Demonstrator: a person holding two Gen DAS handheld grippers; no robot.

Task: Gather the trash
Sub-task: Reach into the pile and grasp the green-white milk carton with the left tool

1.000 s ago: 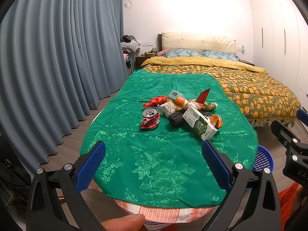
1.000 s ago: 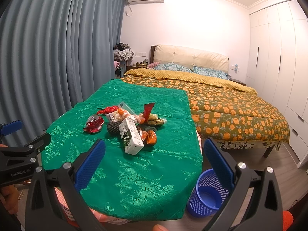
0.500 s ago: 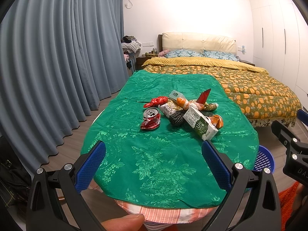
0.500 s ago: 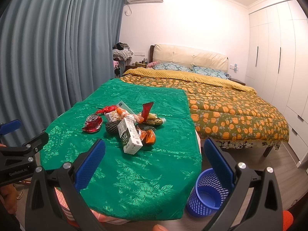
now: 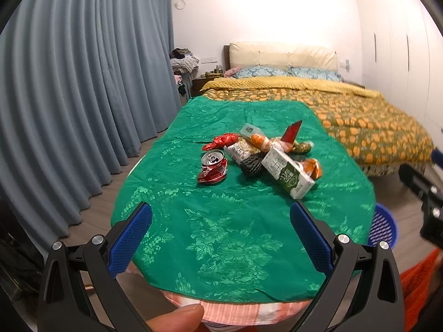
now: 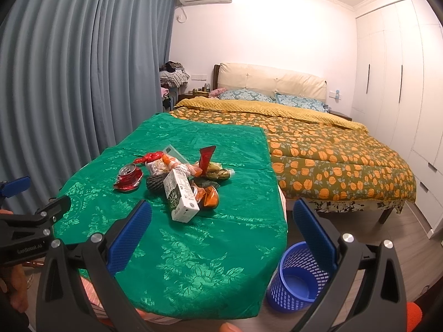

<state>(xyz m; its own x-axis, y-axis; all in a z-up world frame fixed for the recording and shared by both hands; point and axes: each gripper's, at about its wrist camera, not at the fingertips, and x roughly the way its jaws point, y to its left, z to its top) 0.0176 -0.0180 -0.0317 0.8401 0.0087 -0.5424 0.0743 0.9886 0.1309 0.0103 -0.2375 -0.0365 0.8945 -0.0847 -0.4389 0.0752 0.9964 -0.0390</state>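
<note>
The left gripper (image 5: 221,229) hangs with its 2 blue-padded fingers (image 5: 130,238) spread wide and nothing between them, above the near edge of a table under a green tablecloth (image 5: 229,238). The right gripper (image 6: 221,228) is likewise spread and empty, over the near right corner of the same cloth.

Just below and right of the right gripper, a blue mesh wastebasket (image 6: 297,276) stands on the floor beside the table.

Ahead of both grippers, well apart from them, the trash lies in 1 heap mid-table. Nearest is a green-and-white carton (image 5: 288,173) on its side, with an orange wrapper (image 5: 313,167) touching its right side. Left of the carton sit a dark netted ball (image 5: 251,164) and a crushed red can (image 5: 213,167). Behind them are a red foil wrapper (image 5: 221,141), a printed snack packet (image 5: 241,150) and an upright red wrapper (image 5: 292,132).

Beyond the table is a bed with an orange-flowered quilt (image 6: 332,155).
</note>
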